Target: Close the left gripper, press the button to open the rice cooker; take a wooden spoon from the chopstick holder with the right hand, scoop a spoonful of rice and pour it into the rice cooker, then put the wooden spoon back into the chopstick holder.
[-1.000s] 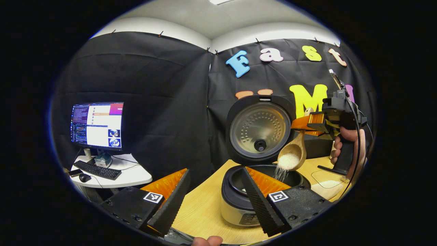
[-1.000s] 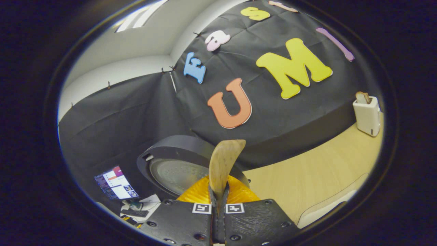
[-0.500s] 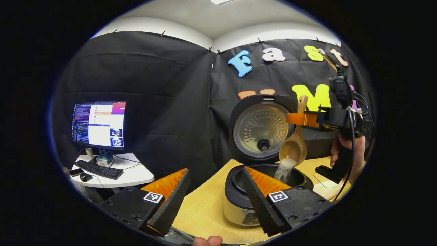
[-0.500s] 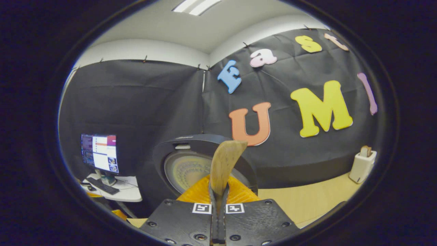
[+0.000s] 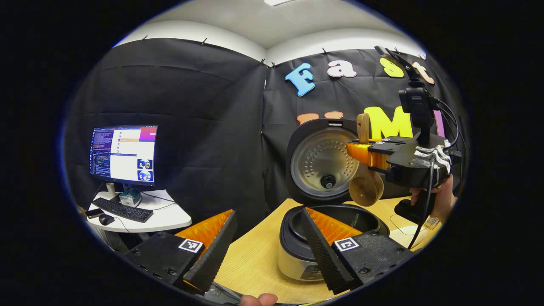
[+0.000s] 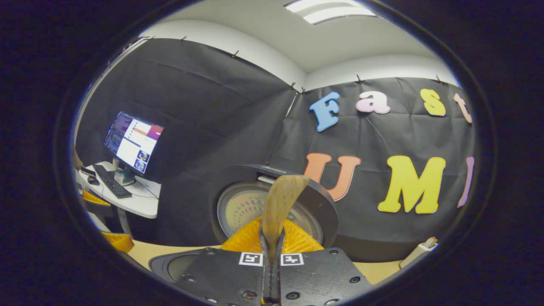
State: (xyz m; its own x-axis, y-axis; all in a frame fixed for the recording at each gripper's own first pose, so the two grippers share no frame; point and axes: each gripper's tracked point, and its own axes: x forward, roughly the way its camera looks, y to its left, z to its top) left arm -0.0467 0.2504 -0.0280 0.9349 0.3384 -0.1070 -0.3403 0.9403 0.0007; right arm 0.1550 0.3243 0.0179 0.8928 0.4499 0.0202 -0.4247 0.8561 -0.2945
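Pinching wooden spoon (image 6: pixel 278 204), right tongs (image 6: pixel 272 272) above open rice cooker (image 5: pixel 329 229); left tongs (image 5: pixel 263 250) spread.

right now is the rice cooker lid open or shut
Open: the rice cooker lid stands upright behind the pot, its metal inner plate facing out.

Pale wood spoon (image 5: pixel 366 189); black cooker (image 5: pixel 297 246) with silvery dotted lid (image 5: pixel 324 161); light wood-grain worktop (image 5: pixel 250 263); white desk (image 5: pixel 148 216).
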